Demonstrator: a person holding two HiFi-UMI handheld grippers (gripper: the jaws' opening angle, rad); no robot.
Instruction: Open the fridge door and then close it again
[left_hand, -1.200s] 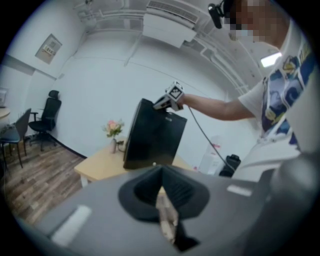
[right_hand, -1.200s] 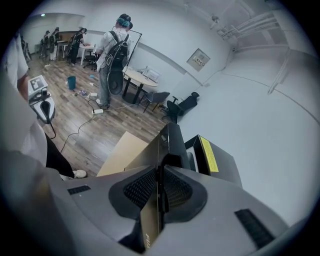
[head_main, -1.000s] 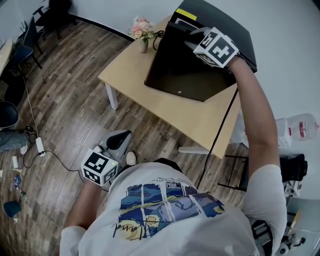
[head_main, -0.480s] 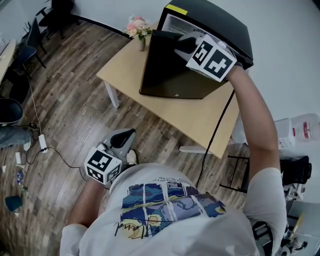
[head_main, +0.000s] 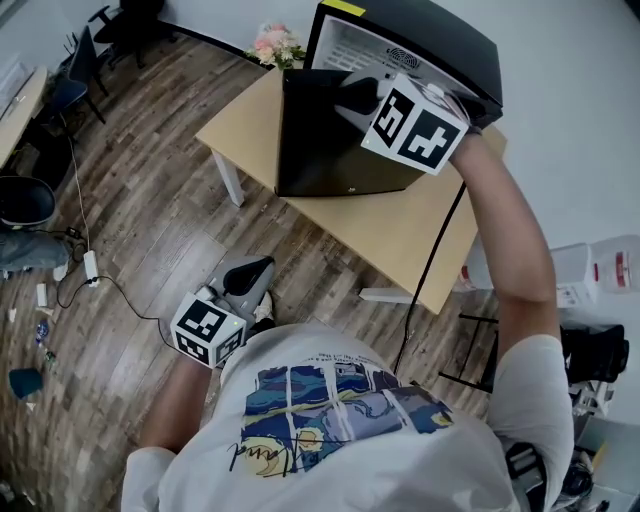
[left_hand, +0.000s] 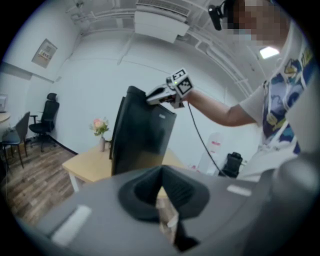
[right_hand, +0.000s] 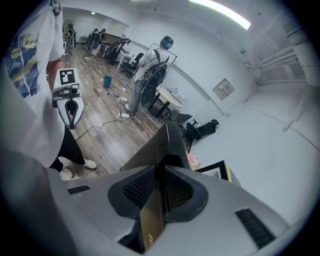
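Hanging low at seven o'clock beside the person's leg, the left gripper (head_main: 247, 276) is held with its jaws together on nothing. Farther out, at one o'clock, the fridge door (head_main: 325, 150) is pinched by its top edge between the jaws of the right gripper (head_main: 357, 94). It has been swung wider than a second ago, so the pale interior of the fridge (head_main: 430, 45) is now exposed. The opening half is judged nearly done, with the closing swing yet to be made. The fridge is set on a wooden table (head_main: 400, 235). A flower vase (head_main: 278, 47) at eleven o'clock may be struck by a wider swing, and a black cable (head_main: 437, 262) is hung off the table's edge.
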